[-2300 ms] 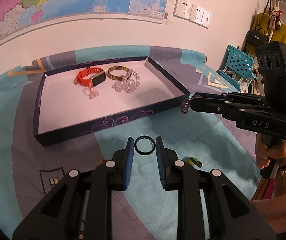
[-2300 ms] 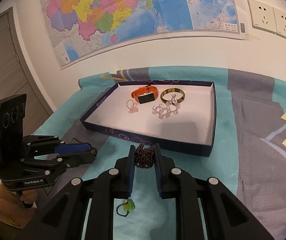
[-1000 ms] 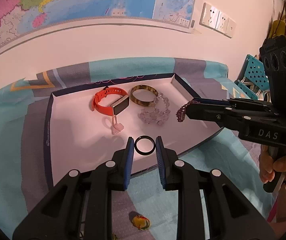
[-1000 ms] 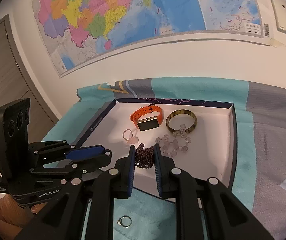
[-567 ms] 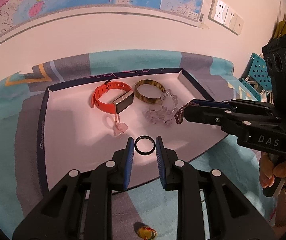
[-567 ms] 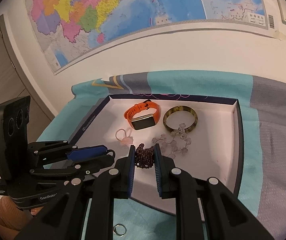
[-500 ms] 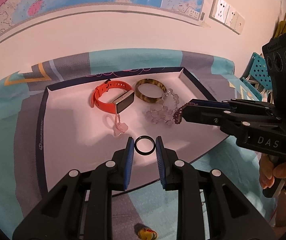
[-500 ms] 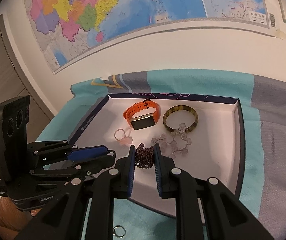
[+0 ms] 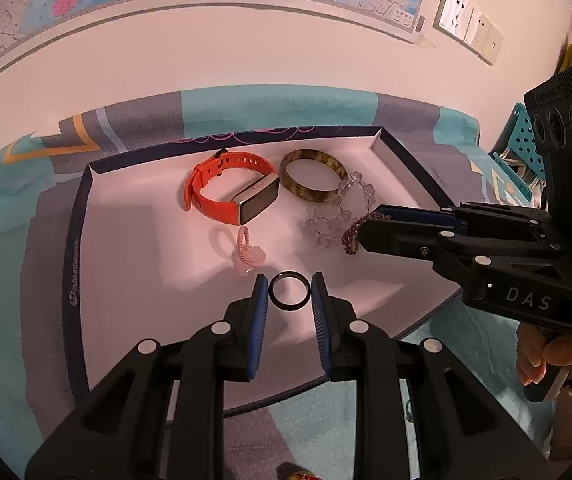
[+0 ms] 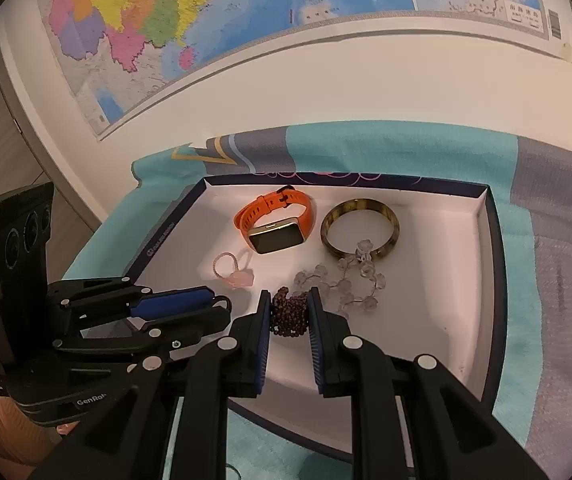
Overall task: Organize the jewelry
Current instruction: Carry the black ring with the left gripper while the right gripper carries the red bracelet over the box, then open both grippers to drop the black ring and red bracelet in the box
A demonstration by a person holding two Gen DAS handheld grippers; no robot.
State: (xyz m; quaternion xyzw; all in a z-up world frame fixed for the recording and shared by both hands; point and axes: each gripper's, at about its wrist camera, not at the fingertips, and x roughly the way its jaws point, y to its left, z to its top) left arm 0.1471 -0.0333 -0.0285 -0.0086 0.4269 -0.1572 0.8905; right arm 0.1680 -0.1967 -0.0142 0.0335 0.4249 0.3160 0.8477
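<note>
My left gripper (image 9: 289, 294) is shut on a thin black ring (image 9: 289, 297), held over the near part of the white tray (image 9: 126, 264). My right gripper (image 10: 289, 310) is shut on a dark beaded bracelet (image 10: 289, 317) above the tray (image 10: 438, 320); in the left wrist view that bracelet (image 9: 351, 236) hangs from the right gripper (image 9: 360, 229). Lying in the tray are an orange smartwatch (image 9: 232, 196), a tortoiseshell bangle (image 9: 312, 181), a clear bead bracelet (image 9: 332, 222) and a pink hair tie (image 9: 246, 250).
The tray has dark blue walls and sits on a teal and grey cloth (image 10: 558, 280). A small yellow item (image 9: 298, 474) lies on the cloth near me. A map (image 10: 246, 20) hangs on the wall behind. A hand (image 9: 546, 354) holds the right gripper's handle.
Both grippers have moved forward and down from the cloth to over the tray, each keeping its hold. The tray's contents have not moved.
</note>
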